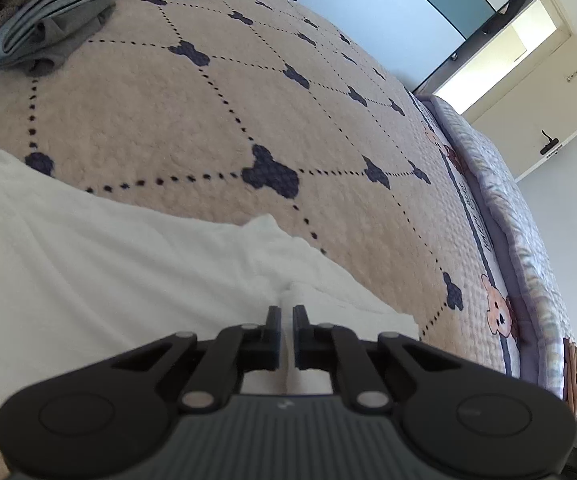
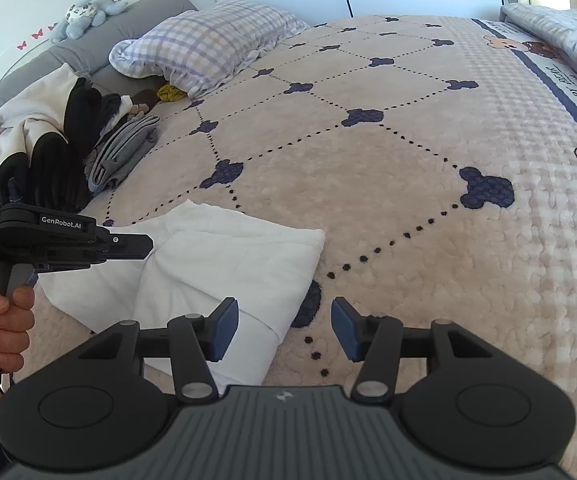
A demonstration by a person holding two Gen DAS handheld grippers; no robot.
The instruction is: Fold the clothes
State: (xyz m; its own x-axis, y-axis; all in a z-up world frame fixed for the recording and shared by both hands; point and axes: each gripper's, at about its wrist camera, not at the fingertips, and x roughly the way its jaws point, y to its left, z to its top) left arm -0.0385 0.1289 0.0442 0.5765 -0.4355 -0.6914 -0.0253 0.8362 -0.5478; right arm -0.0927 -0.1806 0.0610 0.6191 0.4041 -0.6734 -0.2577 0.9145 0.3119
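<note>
Garment in play: one white folded cotton garment [image 2: 208, 264] lies on the near part of the bed, partly folded into layers, its right edge beside a navy bear-head patch.
Left gripper [image 1: 287, 312]: black two-finger tool, jaws pinched together on a ridge of the white cloth, and from the left wrist view the fabric stands up between the two fingers.
Left gripper from the other side: in the right wrist view it comes in from the left, its tip over the white garment's left part, a bare hand [image 2: 4, 320] wrapped round the handle.
Right gripper [image 2: 284, 328]: jaws spread wide, holding nothing, two blue pads [image 2: 224, 330] facing each other; the left finger sits over the garment's near right corner, the right finger over bare blanket.
Bed cover: one beige fleece blanket [image 2: 388, 184] with dotted diamond lines and navy bear-head patches at the crossings.
Folded stack: one grey folded garment [image 2: 122, 148] near the head of the bed, well apart from the white one.
Loose heap: a pile of cream and black clothes [image 2: 48, 136] just left of the grey one.
Pillow: one lilac checked pillow [image 2: 208, 40] at the head of the bed.
Toy: one pale blue plush toy [image 2: 88, 12] on the grey headboard.
</note>
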